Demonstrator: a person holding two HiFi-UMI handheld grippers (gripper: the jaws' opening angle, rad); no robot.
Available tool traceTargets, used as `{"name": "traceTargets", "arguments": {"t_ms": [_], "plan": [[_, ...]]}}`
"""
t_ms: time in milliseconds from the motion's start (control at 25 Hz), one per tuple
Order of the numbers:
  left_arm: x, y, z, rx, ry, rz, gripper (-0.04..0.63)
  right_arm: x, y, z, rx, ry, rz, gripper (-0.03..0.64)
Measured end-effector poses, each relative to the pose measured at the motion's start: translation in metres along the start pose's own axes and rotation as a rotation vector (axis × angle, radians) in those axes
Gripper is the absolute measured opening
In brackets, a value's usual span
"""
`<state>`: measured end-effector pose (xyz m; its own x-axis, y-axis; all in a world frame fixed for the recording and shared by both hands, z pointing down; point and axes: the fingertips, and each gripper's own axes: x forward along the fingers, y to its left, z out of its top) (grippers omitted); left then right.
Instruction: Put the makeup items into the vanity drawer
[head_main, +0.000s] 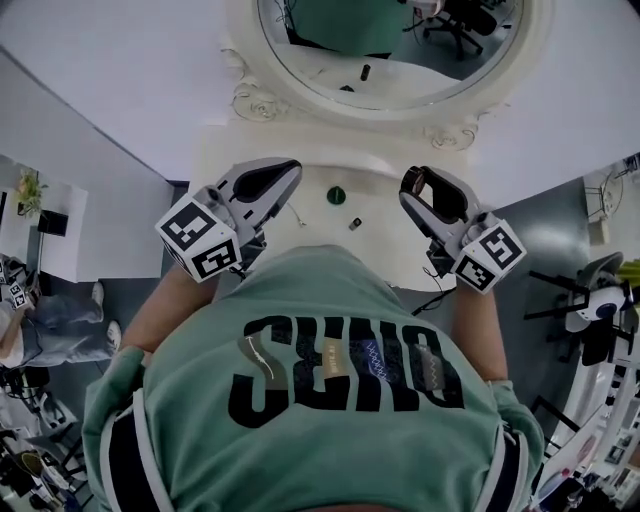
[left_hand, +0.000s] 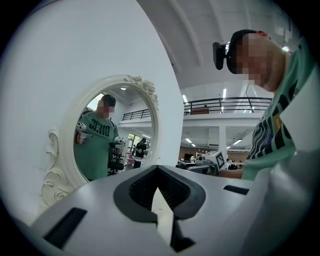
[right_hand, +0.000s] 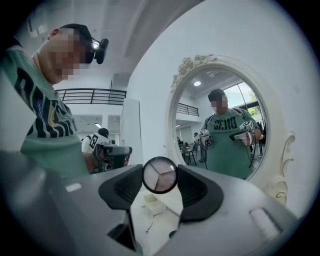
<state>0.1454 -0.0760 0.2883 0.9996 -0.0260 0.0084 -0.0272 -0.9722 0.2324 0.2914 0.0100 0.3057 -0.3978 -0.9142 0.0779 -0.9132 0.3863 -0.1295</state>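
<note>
My right gripper (head_main: 417, 184) is held above the white vanity top (head_main: 385, 252), shut on a small round compact (right_hand: 159, 175) with a three-part pink and beige face, pinched between the fingertips. My left gripper (head_main: 285, 175) hovers over the left side of the top, its jaws closed together with nothing between them (left_hand: 158, 170). On the vanity top lie a round green item (head_main: 336, 195), a small dark item (head_main: 354, 223) and a thin stick-like item (head_main: 297, 214). No drawer shows in any view.
A round mirror in an ornate white frame (head_main: 395, 95) stands at the back of the vanity against a white wall. A small white box (right_hand: 154, 204) sits on the top below the right jaws. The person's green shirt (head_main: 330, 380) hides the front edge.
</note>
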Motion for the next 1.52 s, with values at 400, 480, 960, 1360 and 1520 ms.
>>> {"name": "traceTargets", "arguments": {"t_ms": [400,480,960,1360,1520], "plan": [[-0.011,0.011,-0.004,-0.018,-0.001,0.046,0.003,0.03,0.008,-0.002,-0.035,0.028,0.078,0.23],[-0.016,0.015,-0.007,-0.027,-0.002,0.06,0.003,0.035,0.01,-0.004,-0.039,0.038,0.088,0.23],[-0.043,0.052,-0.049,-0.175,0.084,0.184,0.003,0.07,0.019,-0.027,-0.05,0.128,0.133,0.23],[-0.077,0.074,-0.077,-0.267,0.106,0.243,0.003,0.137,0.041,-0.063,-0.045,0.237,0.233,0.23],[-0.098,0.089,-0.091,-0.334,0.102,0.273,0.003,0.172,0.058,-0.08,-0.05,0.288,0.285,0.231]]}}
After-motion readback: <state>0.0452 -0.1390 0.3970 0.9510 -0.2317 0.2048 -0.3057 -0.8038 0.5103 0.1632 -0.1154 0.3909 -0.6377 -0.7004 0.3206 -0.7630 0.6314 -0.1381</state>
